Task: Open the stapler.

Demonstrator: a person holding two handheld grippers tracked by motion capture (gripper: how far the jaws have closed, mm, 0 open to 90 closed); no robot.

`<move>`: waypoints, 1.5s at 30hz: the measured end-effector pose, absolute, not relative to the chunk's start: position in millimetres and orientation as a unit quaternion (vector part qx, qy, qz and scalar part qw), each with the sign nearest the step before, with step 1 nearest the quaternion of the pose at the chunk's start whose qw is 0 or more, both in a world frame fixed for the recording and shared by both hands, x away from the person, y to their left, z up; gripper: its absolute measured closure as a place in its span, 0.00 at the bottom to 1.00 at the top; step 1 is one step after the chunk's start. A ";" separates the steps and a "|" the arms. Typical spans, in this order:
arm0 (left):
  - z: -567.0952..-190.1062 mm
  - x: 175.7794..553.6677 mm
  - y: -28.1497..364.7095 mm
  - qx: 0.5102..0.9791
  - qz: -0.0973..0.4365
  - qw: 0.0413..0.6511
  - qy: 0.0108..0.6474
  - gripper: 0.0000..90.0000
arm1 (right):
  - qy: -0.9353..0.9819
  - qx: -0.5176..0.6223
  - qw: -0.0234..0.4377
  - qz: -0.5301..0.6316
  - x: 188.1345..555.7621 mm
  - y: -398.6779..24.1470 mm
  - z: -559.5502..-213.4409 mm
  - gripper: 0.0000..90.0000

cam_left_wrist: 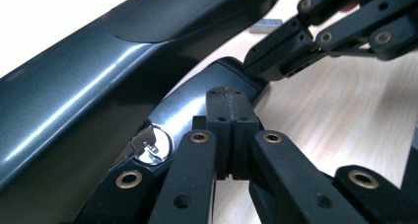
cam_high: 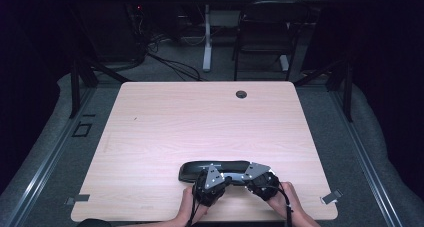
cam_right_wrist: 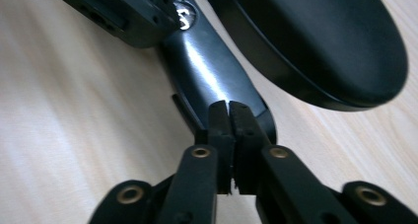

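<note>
left gripper (cam_left_wrist: 231, 130) jaws pressed together, right gripper (cam_right_wrist: 230, 135) likewise; nothing is seen held between them. both tips are set on a dark glossy case (cam_high: 215, 170) near the table's (cam_high: 200, 117) front edge. no writing can be read.

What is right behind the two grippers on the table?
A long dark case lies on the wooden table just beyond the left gripper and right gripper. A glossy curved dark piece lies beside it; its underside is hidden.

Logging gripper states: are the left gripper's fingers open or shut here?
Shut: the left gripper has its two black fingers pressed flat together, resting on the dark glossy curved bar.
</note>
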State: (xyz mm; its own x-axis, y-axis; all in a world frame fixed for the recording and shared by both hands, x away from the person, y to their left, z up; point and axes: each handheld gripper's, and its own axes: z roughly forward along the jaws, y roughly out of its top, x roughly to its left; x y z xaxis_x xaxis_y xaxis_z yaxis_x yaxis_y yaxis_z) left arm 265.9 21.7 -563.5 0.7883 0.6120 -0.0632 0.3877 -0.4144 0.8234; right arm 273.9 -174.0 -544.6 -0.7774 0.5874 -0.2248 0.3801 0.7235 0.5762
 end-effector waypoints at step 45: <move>-567.8 270.5 12.5 0.800 0.140 0.482 0.328 1.00 | 0.896 0.259 0.235 0.272 272.6 -168.4 -560.2 1.00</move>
